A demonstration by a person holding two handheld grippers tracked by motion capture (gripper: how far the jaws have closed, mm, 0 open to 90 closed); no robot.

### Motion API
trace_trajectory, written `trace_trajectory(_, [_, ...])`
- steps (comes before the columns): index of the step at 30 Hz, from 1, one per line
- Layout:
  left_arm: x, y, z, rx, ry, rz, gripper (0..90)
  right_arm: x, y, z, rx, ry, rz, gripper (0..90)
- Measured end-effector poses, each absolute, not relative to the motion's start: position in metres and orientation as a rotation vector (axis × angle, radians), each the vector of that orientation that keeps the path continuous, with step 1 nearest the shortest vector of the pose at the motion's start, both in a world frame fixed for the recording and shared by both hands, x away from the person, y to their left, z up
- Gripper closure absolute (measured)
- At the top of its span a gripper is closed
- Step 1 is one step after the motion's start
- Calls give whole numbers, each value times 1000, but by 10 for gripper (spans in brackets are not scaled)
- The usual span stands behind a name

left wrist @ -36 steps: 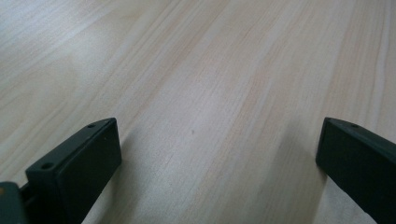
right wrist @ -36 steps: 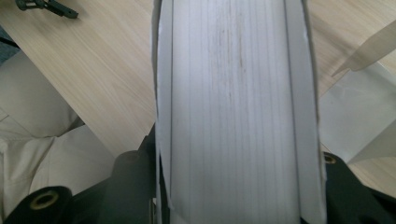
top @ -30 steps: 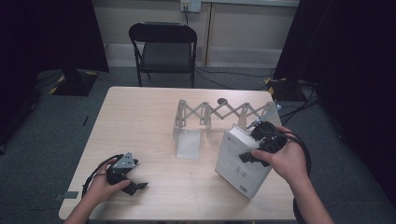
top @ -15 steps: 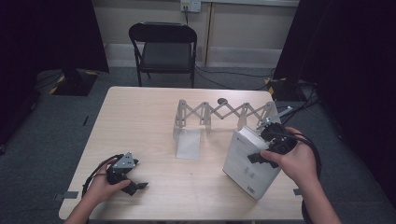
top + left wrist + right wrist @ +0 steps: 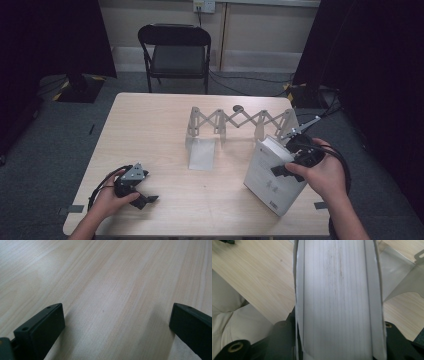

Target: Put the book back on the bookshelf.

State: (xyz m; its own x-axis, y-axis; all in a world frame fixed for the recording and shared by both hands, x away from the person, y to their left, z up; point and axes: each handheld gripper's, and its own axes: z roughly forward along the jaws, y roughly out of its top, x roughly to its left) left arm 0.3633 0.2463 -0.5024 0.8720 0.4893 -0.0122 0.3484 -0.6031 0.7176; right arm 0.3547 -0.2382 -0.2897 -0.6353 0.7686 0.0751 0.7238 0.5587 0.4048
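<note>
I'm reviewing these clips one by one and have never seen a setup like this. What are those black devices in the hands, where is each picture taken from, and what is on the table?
A person sits at a wooden table and holds a hand-operated two-jaw gripper in each hand; there is no robot arm. The high view looks down from above the person's side. The other two pictures come from cameras riding on the grippers, looking along their black jaws.

The left gripper rests low on the table near the front edge, its jaws wide apart with nothing between them, as the left gripper view shows.

The right gripper is clamped on a white book, held up on its edge; the right gripper view looks straight along the page edges.

Behind it stands an expandable accordion-style rack. A black folding chair stands beyond the table.
</note>
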Motion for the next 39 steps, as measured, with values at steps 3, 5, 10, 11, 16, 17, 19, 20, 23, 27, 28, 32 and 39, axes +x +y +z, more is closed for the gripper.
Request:
trace_trajectory(3, [363,246,-502,2275,600,238,0,353,-242,-289,1296,2661,621,537])
trace_trajectory(5, [363,246,-502,2275,601,238,0,352,-245,-288,1294,2656,615,537])
trace_trajectory(10, [363,246,-502,2276,601,238,0,350,-252,-288,1314,2640,630,537])
trace_trajectory(11, [363,246,-502,2276,601,238,0,350,-252,-288,1314,2640,630,537])
trace_trajectory(16, [363,246,-502,2276,600,238,0,349,-255,-288,1324,2640,614,537])
trace_trajectory(17, [363,246,-502,2276,600,238,0,348,-256,-288,1330,2636,608,537])
trace_trajectory(19, [363,246,-502,2276,600,238,0,348,-258,-289,1329,2639,611,537])
trace_trajectory(20, [363,246,-502,2276,600,238,0,348,-258,-289,1329,2639,611,537])
trace_trajectory(23, [363,246,-502,2275,600,238,0,347,-260,-290,1335,2642,610,537])
trace_trajectory(27, [363,246,-502,2276,600,238,0,347,-264,-291,1353,2632,610,537])
trace_trajectory(28, [363,246,-502,2276,600,238,0,347,-265,-291,1359,2627,605,537])
trace_trajectory(32, [363,246,-502,2276,600,238,0,347,-269,-290,1375,2614,612,537])
trace_trajectory(39, [363,246,-502,2276,601,238,0,346,-274,-291,1390,2602,596,537])
